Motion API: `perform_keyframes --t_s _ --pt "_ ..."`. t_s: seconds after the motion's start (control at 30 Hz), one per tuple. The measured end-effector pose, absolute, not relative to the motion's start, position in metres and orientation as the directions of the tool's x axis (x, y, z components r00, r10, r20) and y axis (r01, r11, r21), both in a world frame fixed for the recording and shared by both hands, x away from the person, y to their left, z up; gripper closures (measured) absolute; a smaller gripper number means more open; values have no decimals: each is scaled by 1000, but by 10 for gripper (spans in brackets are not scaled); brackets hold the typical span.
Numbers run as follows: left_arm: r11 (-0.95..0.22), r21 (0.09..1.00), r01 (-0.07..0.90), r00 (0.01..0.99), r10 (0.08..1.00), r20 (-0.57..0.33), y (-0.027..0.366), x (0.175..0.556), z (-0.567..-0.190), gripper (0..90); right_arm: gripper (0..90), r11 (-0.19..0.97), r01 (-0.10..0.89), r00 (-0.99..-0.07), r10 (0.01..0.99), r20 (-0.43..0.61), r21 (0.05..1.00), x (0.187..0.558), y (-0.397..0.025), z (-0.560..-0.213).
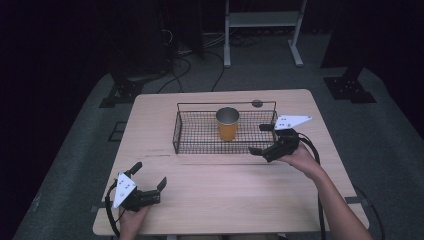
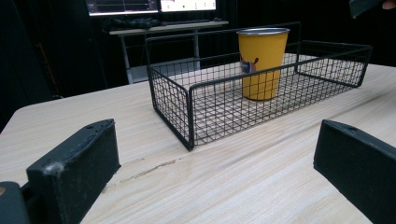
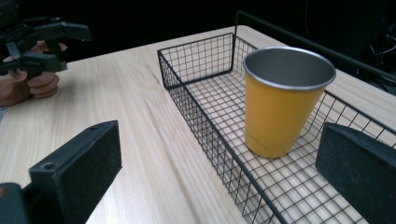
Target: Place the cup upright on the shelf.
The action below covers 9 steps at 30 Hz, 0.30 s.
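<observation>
Jaws spread wide and holding nothing, the right gripper (image 1: 264,138) hovers at the right end of the black wire basket (image 1: 186,131), its hand reaching in from the lower right. The yellow metal cup with a steel rim (image 1: 227,123) stands upright inside the basket, just left of those jaws. The left gripper (image 1: 148,176), jaws likewise apart, rests low near the pale wooden counter's (image 1: 220,190) front-left edge, well apart from the cup.

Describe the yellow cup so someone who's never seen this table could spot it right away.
On the light wooden table sits a shallow black wire basket, towards the far edge. Standing upright inside it, near the middle, is the yellow metal cup. It is tapered, with a bare silver rim and inside, it is the basket's sole content, and the open right gripper is just beside the basket's right end.
</observation>
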<state>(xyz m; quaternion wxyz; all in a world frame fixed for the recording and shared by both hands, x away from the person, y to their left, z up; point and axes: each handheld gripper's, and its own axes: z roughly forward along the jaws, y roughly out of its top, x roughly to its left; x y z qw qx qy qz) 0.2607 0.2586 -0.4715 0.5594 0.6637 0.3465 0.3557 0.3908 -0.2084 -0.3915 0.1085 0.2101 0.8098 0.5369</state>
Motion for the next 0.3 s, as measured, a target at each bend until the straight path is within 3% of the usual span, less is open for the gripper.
perform_keyframes --t_s 0.3 --pt "-135 989 64 506 858 85 258 261 -471 0 0 326 250 -889 450 83 912 378 -215 -404"
